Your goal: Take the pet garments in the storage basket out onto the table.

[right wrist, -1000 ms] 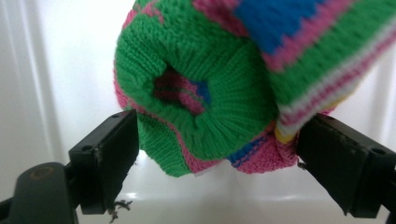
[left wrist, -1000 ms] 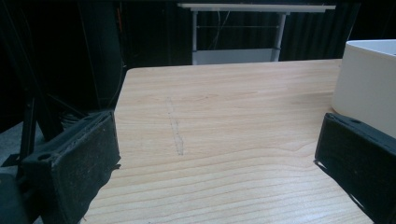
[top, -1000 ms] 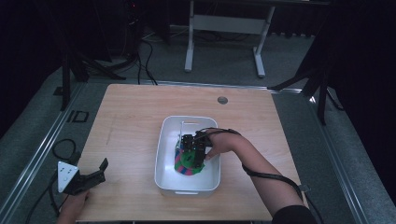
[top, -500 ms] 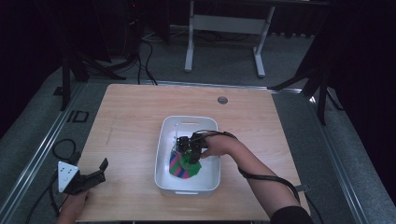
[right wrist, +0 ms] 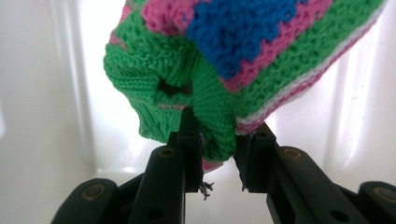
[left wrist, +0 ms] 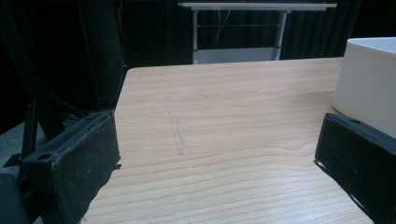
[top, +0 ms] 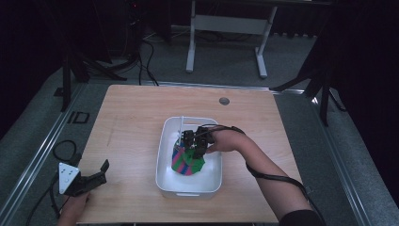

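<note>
A knitted cloth (top: 186, 162) with green, pink and blue stripes hangs inside the white bin (top: 164, 141) in the middle of the table. My right gripper (top: 194, 141) reaches into the bin from the right. In the right gripper view, my right gripper (right wrist: 219, 144) is shut on the green edge of the cloth (right wrist: 243, 51), and the bin's white wall (right wrist: 46, 93) is behind it. My left gripper (top: 102, 173) rests near the table's front left corner, away from the bin. In its own view, my left gripper (left wrist: 215, 172) stands wide open over bare wood, with the bin (left wrist: 369, 79) at the right.
A small dark round disc (top: 224, 100) sits in the wooden table (top: 131, 117) near the far edge. Behind the table stands a grey desk frame (top: 226, 28), and cables lie on the floor at the left.
My right gripper has shifted a little to the left inside the bin, carrying the cloth with it. The left gripper has not moved.
</note>
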{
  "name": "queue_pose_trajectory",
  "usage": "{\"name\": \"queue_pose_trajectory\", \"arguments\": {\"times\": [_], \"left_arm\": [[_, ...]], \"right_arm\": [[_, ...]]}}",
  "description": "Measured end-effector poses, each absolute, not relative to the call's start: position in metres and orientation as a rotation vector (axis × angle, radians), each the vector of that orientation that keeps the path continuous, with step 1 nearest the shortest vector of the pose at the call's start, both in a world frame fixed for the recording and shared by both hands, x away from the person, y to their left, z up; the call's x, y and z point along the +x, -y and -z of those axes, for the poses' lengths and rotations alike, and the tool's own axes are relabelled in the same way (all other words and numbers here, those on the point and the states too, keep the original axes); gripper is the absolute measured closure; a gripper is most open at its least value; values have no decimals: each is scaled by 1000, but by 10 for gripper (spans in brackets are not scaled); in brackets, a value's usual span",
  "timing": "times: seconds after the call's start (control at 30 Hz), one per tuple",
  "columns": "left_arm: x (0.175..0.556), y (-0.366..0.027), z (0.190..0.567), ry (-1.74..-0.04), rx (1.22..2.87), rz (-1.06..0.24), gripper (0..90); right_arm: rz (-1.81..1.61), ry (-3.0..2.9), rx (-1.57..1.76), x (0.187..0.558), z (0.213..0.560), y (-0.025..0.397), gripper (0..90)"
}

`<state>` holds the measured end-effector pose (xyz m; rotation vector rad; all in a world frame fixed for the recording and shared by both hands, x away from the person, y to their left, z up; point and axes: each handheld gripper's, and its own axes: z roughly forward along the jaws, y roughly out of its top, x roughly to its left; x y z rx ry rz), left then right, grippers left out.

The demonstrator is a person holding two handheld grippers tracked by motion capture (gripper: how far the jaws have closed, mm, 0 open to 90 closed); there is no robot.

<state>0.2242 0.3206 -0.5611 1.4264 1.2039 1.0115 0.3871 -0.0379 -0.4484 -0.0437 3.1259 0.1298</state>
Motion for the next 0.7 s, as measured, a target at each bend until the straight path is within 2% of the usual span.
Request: {"name": "queue_pose_trajectory", "arguments": {"times": [0.7], "left_arm": [[224,-321,561,-1205,1431,-1015,2]], "right_arm": [[-220,-3053,-5,384,382,54,735]]}}
